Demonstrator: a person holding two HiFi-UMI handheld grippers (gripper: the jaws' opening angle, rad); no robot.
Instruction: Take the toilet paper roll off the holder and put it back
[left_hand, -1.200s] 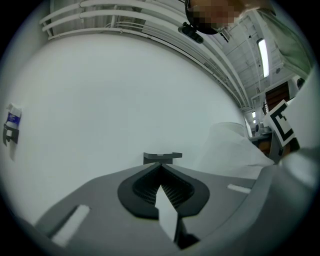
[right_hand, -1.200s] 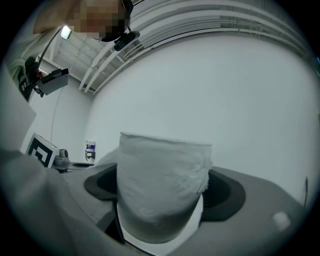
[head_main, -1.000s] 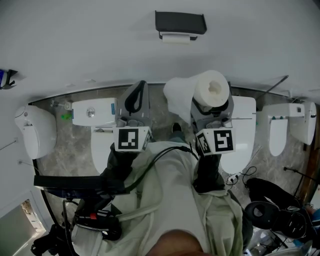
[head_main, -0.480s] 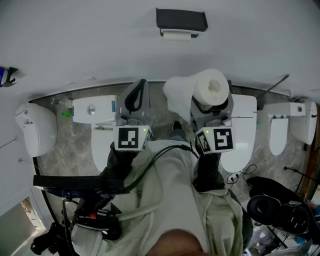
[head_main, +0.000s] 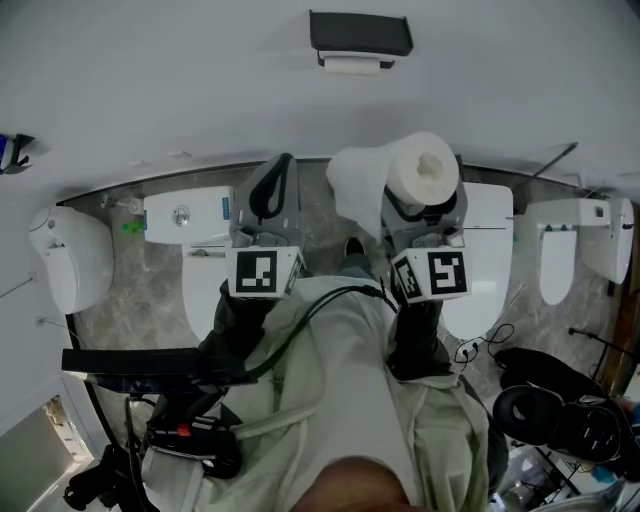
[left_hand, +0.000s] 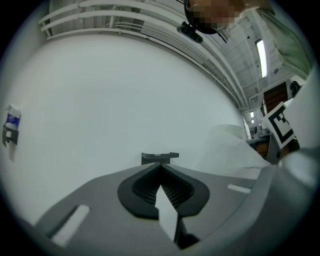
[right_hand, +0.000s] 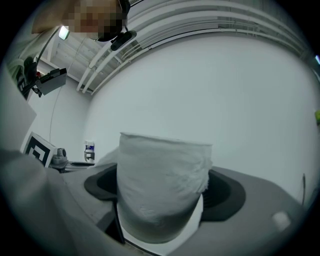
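The white toilet paper roll (head_main: 422, 172) stands upright between the jaws of my right gripper (head_main: 424, 205), which is shut on it. A loose sheet (head_main: 355, 190) hangs off its left side. In the right gripper view the roll (right_hand: 162, 185) fills the gap between the jaws, with the bare white wall behind it. The black holder (head_main: 360, 38) is mounted on the wall, above and left of the roll and apart from it. My left gripper (head_main: 272, 190) is shut with nothing in it, to the left of the roll. It points at the holder (left_hand: 160, 158), with the loose sheet (left_hand: 235, 150) at its right.
Below are white toilets on a grey stone floor: one under the left gripper (head_main: 195, 220), one under the right (head_main: 490, 260), others at far left (head_main: 70, 260) and far right (head_main: 560, 255). Black bags and cables (head_main: 560, 420) lie lower right; a black bar (head_main: 140, 360) crosses lower left.
My right gripper has edged slightly up toward the wall with the roll in it. The left gripper has barely moved and stays shut.
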